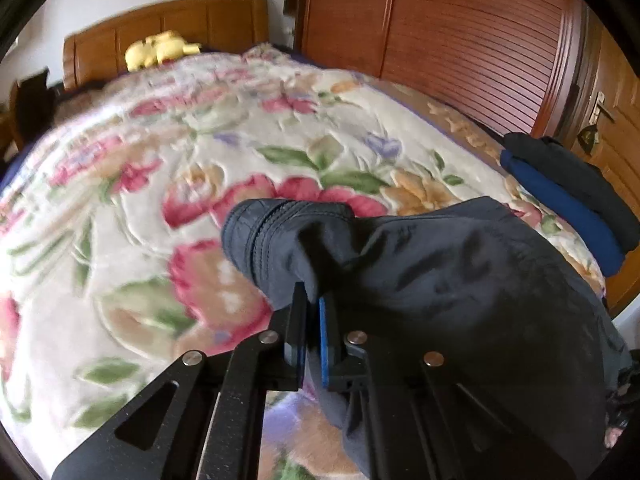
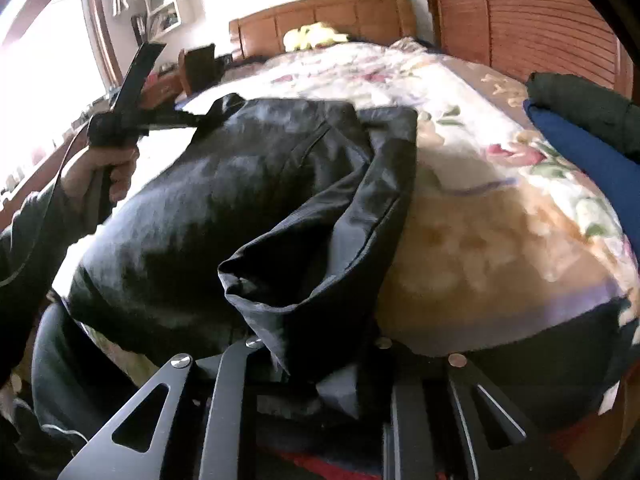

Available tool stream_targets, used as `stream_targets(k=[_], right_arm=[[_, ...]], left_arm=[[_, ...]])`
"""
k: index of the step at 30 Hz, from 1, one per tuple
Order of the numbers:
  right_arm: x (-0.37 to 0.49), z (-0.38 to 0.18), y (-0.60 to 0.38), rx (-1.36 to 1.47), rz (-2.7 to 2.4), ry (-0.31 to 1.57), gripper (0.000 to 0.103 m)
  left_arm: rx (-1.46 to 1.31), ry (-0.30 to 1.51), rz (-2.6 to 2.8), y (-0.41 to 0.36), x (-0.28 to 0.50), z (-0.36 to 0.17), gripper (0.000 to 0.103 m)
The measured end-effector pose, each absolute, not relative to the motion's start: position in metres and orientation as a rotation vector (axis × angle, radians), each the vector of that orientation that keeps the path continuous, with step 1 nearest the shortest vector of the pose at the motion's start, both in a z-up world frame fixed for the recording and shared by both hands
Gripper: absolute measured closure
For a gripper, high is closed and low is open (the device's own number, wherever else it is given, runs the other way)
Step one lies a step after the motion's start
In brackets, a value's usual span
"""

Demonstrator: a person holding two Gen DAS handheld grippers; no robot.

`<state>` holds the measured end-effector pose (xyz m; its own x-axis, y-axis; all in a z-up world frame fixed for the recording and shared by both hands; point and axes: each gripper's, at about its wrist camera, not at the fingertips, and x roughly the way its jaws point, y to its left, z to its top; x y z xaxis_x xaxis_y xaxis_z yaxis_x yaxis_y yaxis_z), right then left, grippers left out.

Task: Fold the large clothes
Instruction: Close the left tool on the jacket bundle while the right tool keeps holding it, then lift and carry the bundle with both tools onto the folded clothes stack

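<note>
While lifted over the floral bed (image 1: 168,184), dark jacket (image 2: 224,200) hangs between both tools. Left tool (image 1: 313,304) clamped on a cuffed edge; right tool (image 2: 320,360) buried in cloth, grip state impossible to tell. Could slip free or snag if pulled unevenly. No containers visible; folded garments (image 1: 568,204) stacked beside.

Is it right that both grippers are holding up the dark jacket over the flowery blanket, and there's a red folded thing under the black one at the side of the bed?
Nearly. The folded thing under the black one is blue, not red, as the left wrist view shows. The rest fits: the left gripper pinches the dark jacket above the flowery blanket, and the jacket drapes over the right gripper, hiding its fingers.
</note>
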<state>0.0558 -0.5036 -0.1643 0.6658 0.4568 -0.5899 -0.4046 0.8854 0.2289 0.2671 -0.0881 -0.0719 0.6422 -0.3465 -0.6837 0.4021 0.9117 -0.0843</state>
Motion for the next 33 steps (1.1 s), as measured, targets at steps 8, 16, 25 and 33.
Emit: stream_targets(k=[8, 16, 25, 33], right_arm=[[0.049, -0.148, -0.517, 0.101, 0.497, 0.575, 0.087], [0.05, -0.123, -0.521, 0.017, 0.466, 0.481, 0.088], [0.05, -0.096, -0.552, -0.023, 0.397, 0.381, 0.088], [0.04, -0.087, -0.572, -0.091, 0.337, 0.335, 0.088]], left_arm=[[0.128, 0.658, -0.385, -0.081, 0.236, -0.037, 0.098], [0.175, 0.554, -0.384, -0.099, 0.203, 0.001, 0.099], [0.216, 0.457, -0.378, -0.131, 0.183, 0.044, 0.102], [0.283, 0.453, -0.419, -0.185, 0.193, 0.052, 0.103]])
